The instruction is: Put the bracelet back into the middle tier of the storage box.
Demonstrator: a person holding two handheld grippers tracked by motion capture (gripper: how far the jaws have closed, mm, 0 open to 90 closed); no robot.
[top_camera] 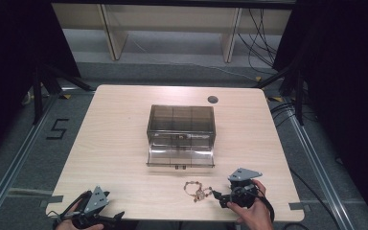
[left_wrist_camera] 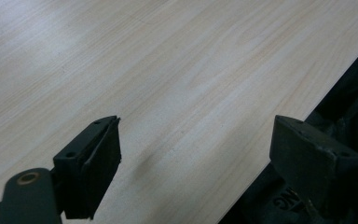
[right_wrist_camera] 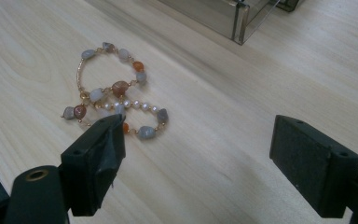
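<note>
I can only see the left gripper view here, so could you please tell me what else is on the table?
Observer: A smoky clear plastic box sits mid-table, its front flap folded down.
Operator: Thank you. Is anything lying loose?
Observer: Yes, a beaded bracelet lies in front of the box, near the table's front edge.
Operator: Where is the right gripper, please?
Observer: The right gripper is open just right of the bracelet, not touching it.

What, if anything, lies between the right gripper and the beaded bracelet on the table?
Nothing visible. The right gripper is open just short of the bracelet, with bare table between them; the smoky plastic box sits beyond.
</note>
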